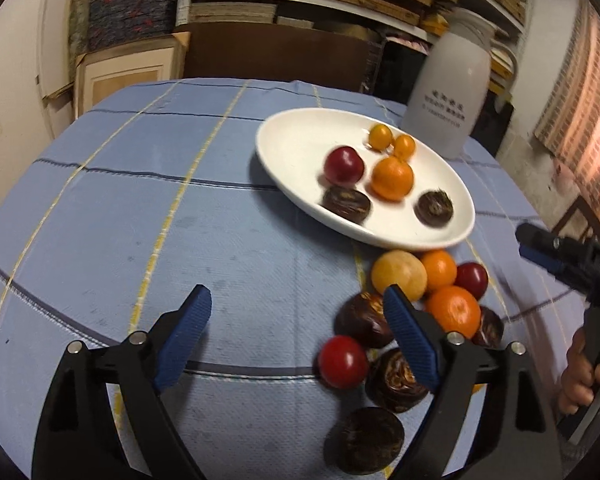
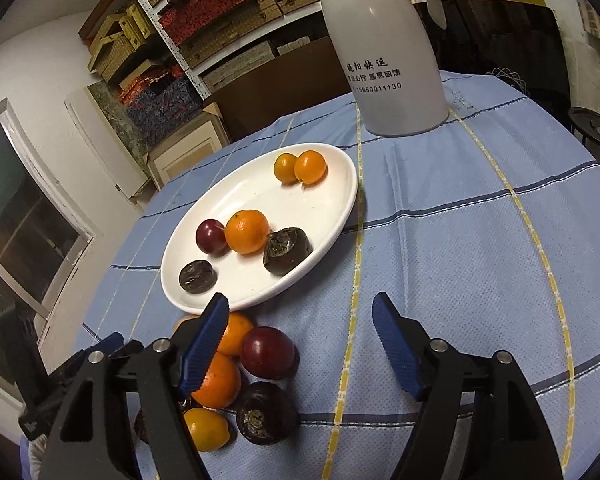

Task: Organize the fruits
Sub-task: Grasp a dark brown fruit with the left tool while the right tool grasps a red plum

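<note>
**Both grippers hanging open over the fruit pile**

The left gripper (image 1: 298, 312), black with blue ribbed pads, is hovering with its jaws wide apart and nothing between them but blue checked tablecloth (image 1: 140, 208). The right gripper (image 2: 300, 320) is likewise standing apart and gripping nothing. In the left wrist view, an oval white ceramic plate (image 1: 296, 148) is sitting at one o'clock, carrying a dark red plum (image 1: 343, 165), an orange mandarin (image 1: 392, 179), two small yellow-orange kumquats (image 1: 381, 137) and two dark brown wrinkled fruits (image 1: 346, 205). A loose pile of similar fruit (image 1: 400, 276) is lying on the cloth just beside the plate's near rim, at four o'clock. A tall white plastic bottle (image 2: 384, 52) is standing behind the plate.
</note>
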Available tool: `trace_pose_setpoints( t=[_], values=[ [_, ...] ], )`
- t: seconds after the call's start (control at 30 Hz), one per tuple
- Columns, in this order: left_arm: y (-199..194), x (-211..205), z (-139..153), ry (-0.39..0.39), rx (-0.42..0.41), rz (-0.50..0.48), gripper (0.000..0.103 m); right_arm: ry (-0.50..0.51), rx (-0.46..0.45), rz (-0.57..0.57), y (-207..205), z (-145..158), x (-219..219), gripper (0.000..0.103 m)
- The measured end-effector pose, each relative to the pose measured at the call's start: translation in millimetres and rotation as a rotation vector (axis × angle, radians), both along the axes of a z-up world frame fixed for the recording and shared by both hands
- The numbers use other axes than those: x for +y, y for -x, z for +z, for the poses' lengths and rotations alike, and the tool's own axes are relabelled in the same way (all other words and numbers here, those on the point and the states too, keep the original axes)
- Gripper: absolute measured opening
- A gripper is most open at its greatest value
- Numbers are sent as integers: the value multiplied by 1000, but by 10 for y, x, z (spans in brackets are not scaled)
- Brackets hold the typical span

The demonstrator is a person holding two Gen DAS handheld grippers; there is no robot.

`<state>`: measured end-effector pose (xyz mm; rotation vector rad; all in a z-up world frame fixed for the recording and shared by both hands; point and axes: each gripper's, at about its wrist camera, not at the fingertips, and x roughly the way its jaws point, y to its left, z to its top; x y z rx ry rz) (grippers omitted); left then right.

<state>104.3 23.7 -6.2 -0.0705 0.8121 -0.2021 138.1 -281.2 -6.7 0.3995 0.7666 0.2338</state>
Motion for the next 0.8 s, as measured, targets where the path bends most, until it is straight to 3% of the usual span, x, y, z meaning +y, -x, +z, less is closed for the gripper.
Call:
trace_pose_setpoints(
  t=[0.1,0.57,0.7,0.8],
  values=[
    [17,-114,-4,-37,-6,-33,85,-2,4,-5,3,-4,-1,79],
    [-97,-397,-172,-176,19,-98,89,0,9,-7,-6,-10,-2,80],
    [-115,-344,-178,-209,16,-64,92,0,9,-8,-8,-9,-1,81],
    [-148,-153,-157,-260,2,44,92,-4,12,-10,-5,-9,-7,81]
  ],
)
